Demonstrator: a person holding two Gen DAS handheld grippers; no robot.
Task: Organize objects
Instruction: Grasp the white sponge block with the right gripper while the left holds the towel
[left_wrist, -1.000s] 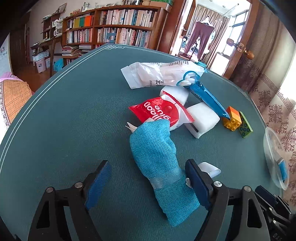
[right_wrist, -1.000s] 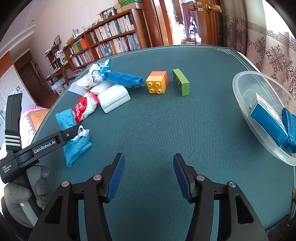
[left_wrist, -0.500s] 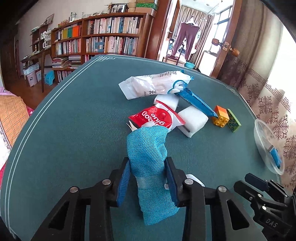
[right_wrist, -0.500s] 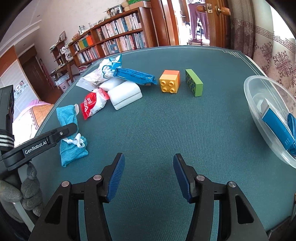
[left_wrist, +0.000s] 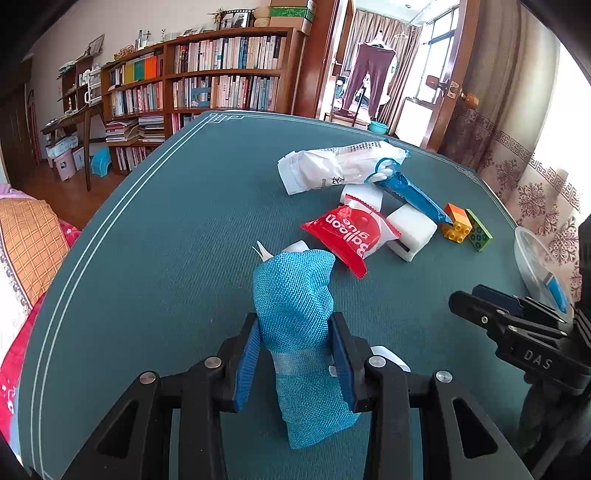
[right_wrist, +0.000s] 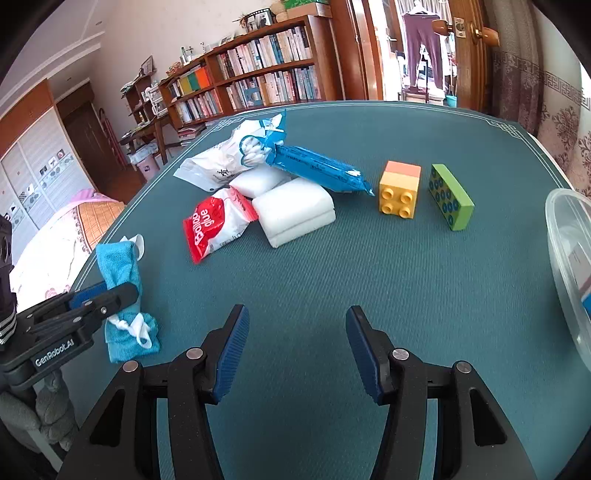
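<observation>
The green table (right_wrist: 369, 280) is bearing the clutter; the left gripper (left_wrist: 297, 354) is pinching the blue mesh pouch (left_wrist: 295, 314) (white drawstring at its side) near the table's left edge, while the right gripper (right_wrist: 295, 350) is hovering with jaws spread, nothing between them.

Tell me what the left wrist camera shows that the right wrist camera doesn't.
Only the left wrist view shows both pads of the left gripper shut on the blue mesh pouch. Only the right wrist view shows the right gripper open over bare table, and the studs on the yellow block. Both show the red balloon glue packet, the green block and the clear bowl.
</observation>
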